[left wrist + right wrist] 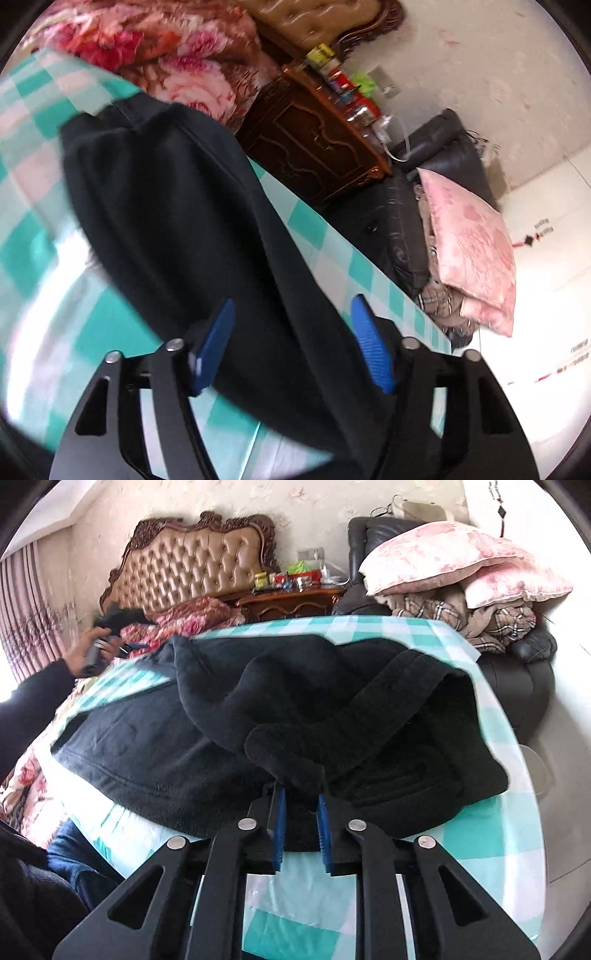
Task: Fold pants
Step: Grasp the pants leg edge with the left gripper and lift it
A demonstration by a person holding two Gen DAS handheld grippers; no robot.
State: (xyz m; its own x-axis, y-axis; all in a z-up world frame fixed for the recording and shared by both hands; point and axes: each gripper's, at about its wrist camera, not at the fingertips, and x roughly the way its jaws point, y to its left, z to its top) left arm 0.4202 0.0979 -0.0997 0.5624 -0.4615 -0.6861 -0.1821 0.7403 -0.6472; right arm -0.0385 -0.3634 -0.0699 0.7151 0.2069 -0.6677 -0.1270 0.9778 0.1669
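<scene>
Black fleecy pants (280, 716) lie bunched on the green-and-white checked tablecloth (491, 834) — soft, thick folds. The right gripper (301, 805) pinches a rounded fold at the pants' near edge. The left gripper (291, 332) hovers above the pants, ribbed blue pads (369, 343) spread wide, holding nothing.
</scene>
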